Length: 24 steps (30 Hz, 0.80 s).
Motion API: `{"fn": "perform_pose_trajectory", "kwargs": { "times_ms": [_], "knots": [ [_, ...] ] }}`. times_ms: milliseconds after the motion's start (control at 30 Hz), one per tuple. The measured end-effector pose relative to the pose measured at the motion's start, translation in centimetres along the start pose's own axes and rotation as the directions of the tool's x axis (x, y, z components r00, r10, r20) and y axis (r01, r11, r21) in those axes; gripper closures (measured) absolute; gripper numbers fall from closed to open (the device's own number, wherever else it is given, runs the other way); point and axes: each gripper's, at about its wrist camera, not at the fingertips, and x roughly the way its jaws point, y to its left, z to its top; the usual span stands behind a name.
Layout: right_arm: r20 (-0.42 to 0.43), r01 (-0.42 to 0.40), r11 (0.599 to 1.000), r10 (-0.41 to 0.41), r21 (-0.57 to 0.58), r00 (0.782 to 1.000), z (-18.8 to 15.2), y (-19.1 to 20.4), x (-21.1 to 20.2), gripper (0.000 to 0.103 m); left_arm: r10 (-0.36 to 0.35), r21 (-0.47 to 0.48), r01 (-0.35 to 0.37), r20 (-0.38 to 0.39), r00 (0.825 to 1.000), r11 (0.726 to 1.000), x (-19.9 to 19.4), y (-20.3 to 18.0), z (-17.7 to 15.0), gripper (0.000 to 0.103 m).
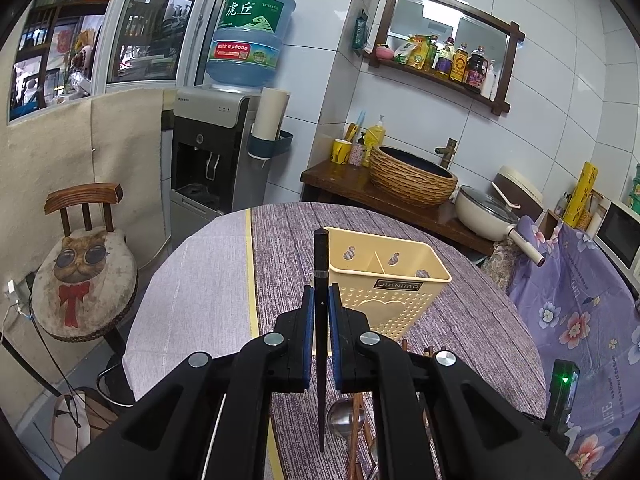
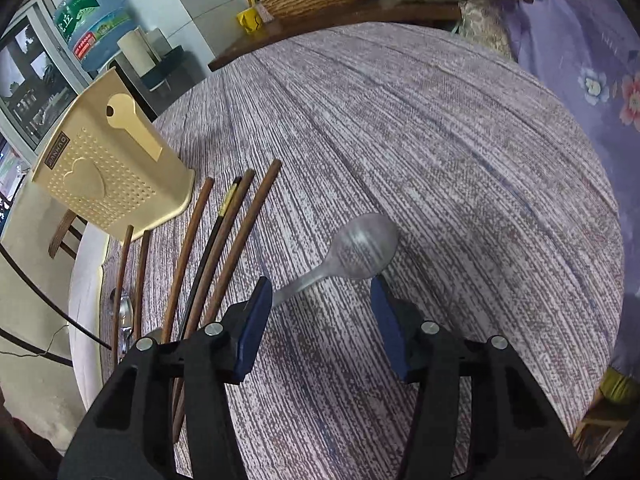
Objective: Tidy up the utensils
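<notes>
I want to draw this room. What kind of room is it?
Probably a home kitchen or dining corner: a water dispenser, a shelf of sauce bottles, a frying pan, and a table with chopsticks.

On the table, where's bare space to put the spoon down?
Free: the wide stretch of tablecloth right of the spoon, out to the floral cloth, and the pale strip left of the yellow holder. Crowded: the row of chopsticks in front of the holder.
</notes>
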Motion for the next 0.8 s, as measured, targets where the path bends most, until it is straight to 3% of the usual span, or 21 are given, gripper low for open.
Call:
{"fn": "perform_pose_trajectory", "kwargs": {
  "times_ms": [100, 167, 333, 433, 800],
  "knots": [
    [-0.01, -0.002, 1.0, 0.002, -0.01, 1.0, 1.1, 0.6, 0.9, 0.053, -0.001, -0.003, 0.001, 0.0, 1.0, 1.0, 0.0, 0.0, 0.1, 0.095],
    [0.012, 0.047, 0.998, -0.047, -0.039, 0.999, 2.4, 1.1, 1.9, 0.06, -0.002, -0.002, 0.002, -0.001, 1.0, 1.0, 0.0, 0.1, 0.0, 0.095],
    [0.022, 0.141, 0.984, -0.139, -0.113, 0.99, 4.7, 3.1, 4.0, 0.063, 0.0, -0.002, 0.0, 0.0, 1.0, 1.0, 0.1, 0.0, 0.1, 0.095],
    [0.045, 0.205, 0.961, -0.2, -0.185, 0.979, 4.3, 4.3, 4.5, 0.063, 0.001, 0.001, -0.001, -0.001, 1.0, 1.0, 0.1, 0.0, 0.0, 0.095],
    [0.078, 0.23, 0.956, -0.219, -0.184, 0.973, 2.4, 4.2, 3.3, 0.064, 0.001, 0.003, -0.001, 0.001, 1.0, 1.0, 0.2, -0.1, 0.0, 0.095]
  ]
}}
